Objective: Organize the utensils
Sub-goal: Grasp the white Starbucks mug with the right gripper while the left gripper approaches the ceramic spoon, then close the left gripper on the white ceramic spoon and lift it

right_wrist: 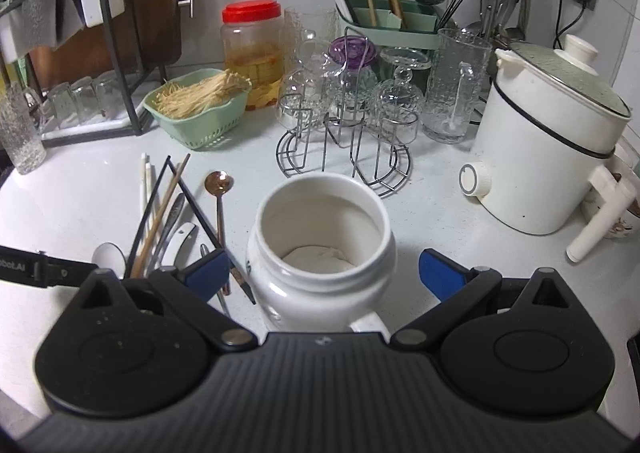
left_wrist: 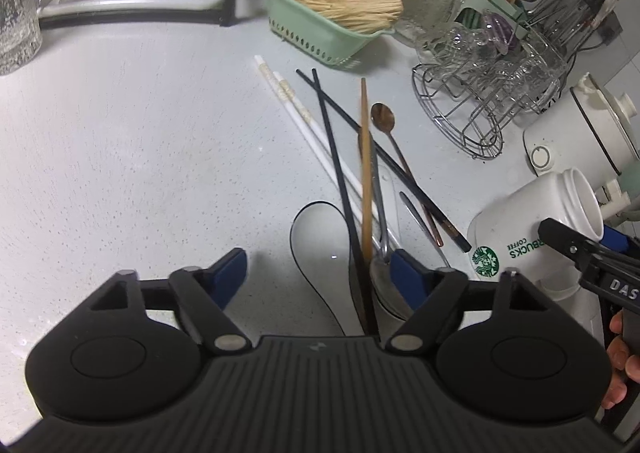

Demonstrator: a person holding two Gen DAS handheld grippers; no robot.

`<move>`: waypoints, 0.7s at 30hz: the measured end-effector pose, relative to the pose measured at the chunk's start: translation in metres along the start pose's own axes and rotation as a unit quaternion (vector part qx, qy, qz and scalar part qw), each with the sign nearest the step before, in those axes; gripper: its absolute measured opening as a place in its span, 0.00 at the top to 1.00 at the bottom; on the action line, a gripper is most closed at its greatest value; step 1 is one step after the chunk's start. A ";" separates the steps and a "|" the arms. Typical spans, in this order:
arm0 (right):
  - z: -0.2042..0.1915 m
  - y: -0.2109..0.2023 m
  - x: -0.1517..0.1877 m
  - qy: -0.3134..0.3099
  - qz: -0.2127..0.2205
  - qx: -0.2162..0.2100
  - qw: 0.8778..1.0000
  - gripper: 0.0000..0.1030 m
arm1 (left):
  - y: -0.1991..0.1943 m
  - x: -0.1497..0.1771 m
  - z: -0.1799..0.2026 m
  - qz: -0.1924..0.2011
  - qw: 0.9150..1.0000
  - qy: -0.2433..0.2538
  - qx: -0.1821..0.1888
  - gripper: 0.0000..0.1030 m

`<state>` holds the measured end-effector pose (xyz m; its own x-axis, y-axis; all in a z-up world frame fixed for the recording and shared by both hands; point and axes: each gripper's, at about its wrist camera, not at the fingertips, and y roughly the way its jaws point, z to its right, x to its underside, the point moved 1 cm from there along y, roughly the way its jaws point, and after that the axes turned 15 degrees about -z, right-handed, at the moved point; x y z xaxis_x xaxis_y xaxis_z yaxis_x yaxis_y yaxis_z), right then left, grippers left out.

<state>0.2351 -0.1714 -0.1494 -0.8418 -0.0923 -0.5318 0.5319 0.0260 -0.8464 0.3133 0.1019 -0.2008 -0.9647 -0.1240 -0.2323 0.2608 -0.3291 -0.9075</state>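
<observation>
- Pale grey speckled tabletop (left_wrist: 120,141) carries everything; drying racks and glassware crowd its far edge.
- White ceramic Starbucks mug (right_wrist: 320,253), upright and empty, stands between the blue pads of the right hand-held gripper (right_wrist: 324,271); jaws partway in, pads apparently clear of the wall.
- Left hand-held gripper (left_wrist: 318,269) stands wide over the near ends of the loose utensil pile (left_wrist: 372,181): white, black and wooden chopsticks plus metal spoons, lying crossed just left of the mug.
- Judged step: steady mug, pick first utensils.
- Next move calls for closing on few sticks; crossed pieces may drag neighbours.
</observation>
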 end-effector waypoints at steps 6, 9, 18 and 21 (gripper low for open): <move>-0.002 0.005 0.000 -0.004 -0.004 -0.005 1.000 0.13 | 0.009 -0.008 -0.012 -0.005 1.000 -0.015 0.026 0.40; -0.001 0.004 0.002 -0.011 -0.004 -0.011 1.000 0.14 | 0.013 -0.013 -0.017 -0.006 0.999 -0.018 0.039 0.47; -0.003 0.003 0.004 -0.018 -0.004 -0.016 1.000 0.14 | 0.026 -0.025 -0.015 -0.024 0.998 0.012 0.051 0.58; -0.003 0.002 0.005 -0.020 -0.004 -0.017 1.000 0.14 | 0.029 -0.028 -0.011 -0.028 0.998 0.030 0.048 0.66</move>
<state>0.2322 -0.1684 -0.1538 -0.8413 -0.1332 -0.5239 0.5208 0.0595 -0.8516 0.3476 0.1060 -0.2249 -0.9775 -0.0484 -0.2055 0.2064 -0.4231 -0.8823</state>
